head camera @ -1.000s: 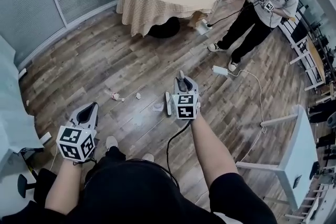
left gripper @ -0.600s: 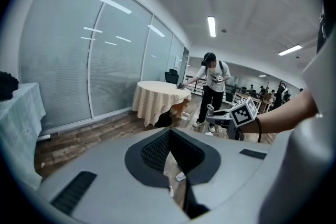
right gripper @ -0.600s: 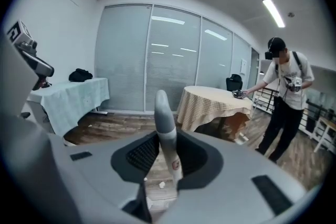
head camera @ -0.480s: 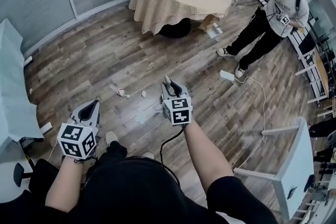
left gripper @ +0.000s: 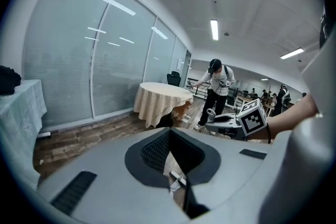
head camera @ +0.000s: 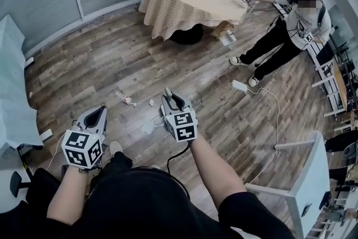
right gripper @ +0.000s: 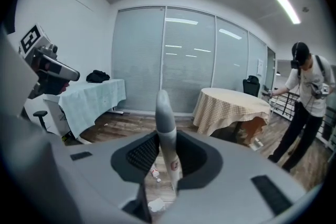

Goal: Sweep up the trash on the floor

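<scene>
- You're at the start of the sweep. Your right tool (head camera: 170,106) is clenched on a grey-white handle (right gripper: 164,128) that stands upright between its jaws.
- Your left tool (head camera: 96,117) is closed, its tips meeting on nothing. Through the gap behind them only floor (head camera: 112,59) and a bit of litter show.
- The trash lies on the open floor just ahead of your feet, well away from the glass-wall edge. There is a small bottle-like piece (head camera: 126,101), a crumpled scrap (head camera: 151,102) beside it, and a pale sheet of paper (head camera: 149,127) just left of the right tool.
- The next move likely calls for lowering the handle's working end behind the paper, then drawing all three pieces into one pile. Go gently, since they look light enough to skid on the boards.
- I can't tell whether the handle belongs to a broom or a dustpan, because its lower end is hidden under the right tool and your arm.
- No second cleaning tool shows in any view, so something to gather the pile into may sit out of sight.
- The trash pieces are too small to identify with any certainty.
</scene>
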Available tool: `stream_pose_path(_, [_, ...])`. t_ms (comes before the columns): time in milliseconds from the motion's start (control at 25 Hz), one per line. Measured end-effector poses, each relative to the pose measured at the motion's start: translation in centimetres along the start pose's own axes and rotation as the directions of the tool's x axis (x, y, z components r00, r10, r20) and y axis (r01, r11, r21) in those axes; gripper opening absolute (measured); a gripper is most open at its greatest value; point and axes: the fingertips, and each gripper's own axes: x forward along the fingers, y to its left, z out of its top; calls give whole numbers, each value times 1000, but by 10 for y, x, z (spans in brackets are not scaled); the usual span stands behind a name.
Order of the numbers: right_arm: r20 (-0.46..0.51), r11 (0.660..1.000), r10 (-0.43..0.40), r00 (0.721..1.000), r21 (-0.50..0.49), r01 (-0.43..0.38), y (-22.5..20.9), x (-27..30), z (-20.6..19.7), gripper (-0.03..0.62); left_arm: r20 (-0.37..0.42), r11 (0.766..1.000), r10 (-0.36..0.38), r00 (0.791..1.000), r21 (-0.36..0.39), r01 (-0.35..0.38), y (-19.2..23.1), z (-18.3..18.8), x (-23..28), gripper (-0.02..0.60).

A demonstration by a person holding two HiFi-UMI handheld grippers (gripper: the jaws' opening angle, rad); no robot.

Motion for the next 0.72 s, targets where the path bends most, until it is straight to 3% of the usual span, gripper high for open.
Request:
stream_pose_path(400, [-5, 998, 23, 1000, -53, -23, 23, -6, 9, 109, 18, 1000, 13, 1000, -19, -12, 10, -2, -7, -5])
stream_pose_path(720, [-19, 991, -28, 999, -134, 26, 2, 0, 16, 109, 33, 999, 25, 999, -37, -23, 21, -5, -10, -5])
